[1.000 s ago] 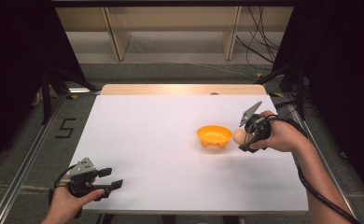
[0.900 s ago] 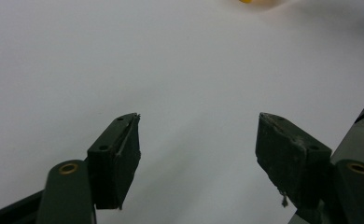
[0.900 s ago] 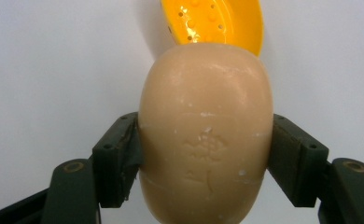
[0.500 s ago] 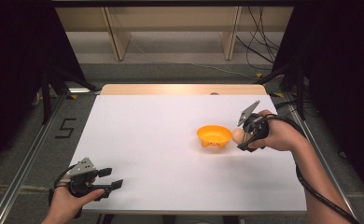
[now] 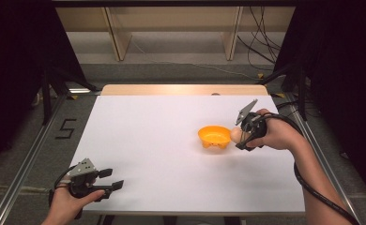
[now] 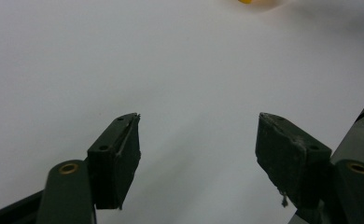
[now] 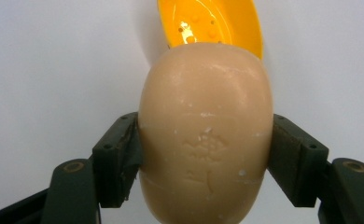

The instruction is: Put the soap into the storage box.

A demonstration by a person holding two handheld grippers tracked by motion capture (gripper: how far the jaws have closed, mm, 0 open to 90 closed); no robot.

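the right gripper (image 5: 241, 136) has its jaws clamped on a tan egg (image 7: 204, 135), one jaw on each side. since a second ago the hand has hardly moved. it still holds the egg just beside the right rim of the orange bowl (image 5: 214, 137), on the right part of the white counter (image 5: 171, 140). the egg is not in the bowl yet, so i think the job is to bring it over the rim and let go. the left gripper (image 5: 107, 179) waits at the near left corner, well apart from the bowl. its jaws are wide apart with nothing between them.
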